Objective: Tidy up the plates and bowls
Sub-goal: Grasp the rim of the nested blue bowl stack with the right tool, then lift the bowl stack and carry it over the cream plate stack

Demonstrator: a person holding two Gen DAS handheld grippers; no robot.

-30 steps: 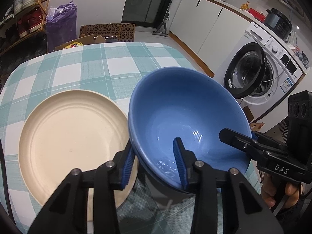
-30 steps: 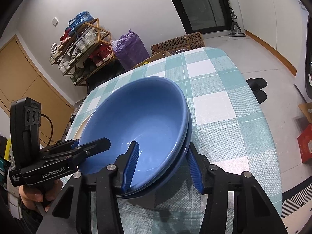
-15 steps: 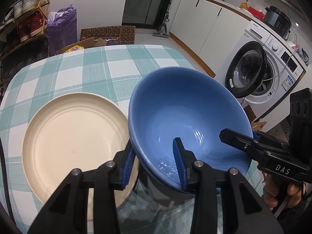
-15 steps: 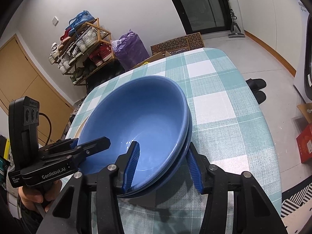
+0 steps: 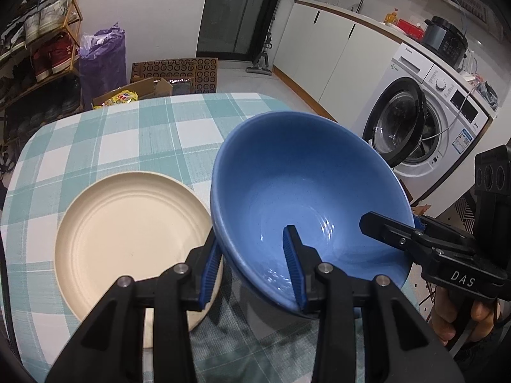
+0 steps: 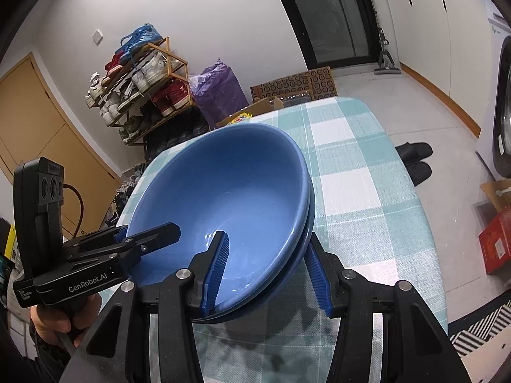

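Two stacked blue bowls [image 5: 306, 188] are held above the checked table [image 5: 134, 134], one nested in the other. My left gripper [image 5: 252, 271] is shut on their near-left rim, one finger inside and one outside. My right gripper [image 6: 266, 271] is shut on the rim of the blue bowls [image 6: 223, 191] from the other side; it also shows in the left wrist view [image 5: 415, 239]. A cream plate [image 5: 127, 233] lies flat on the table, left of the bowls and partly under my left gripper's outer finger.
A washing machine [image 5: 431, 127] with its door open stands right of the table. White cabinets and a counter run behind it. A shoe rack [image 6: 140, 79], a purple bag [image 6: 220, 89] and cardboard boxes [image 5: 172, 73] stand beyond the table's far edge. Black slippers [image 6: 415, 159] lie on the floor.
The bowls have risen slightly and stay held by both grippers. The plate now sits a little further to the right in the left wrist view.
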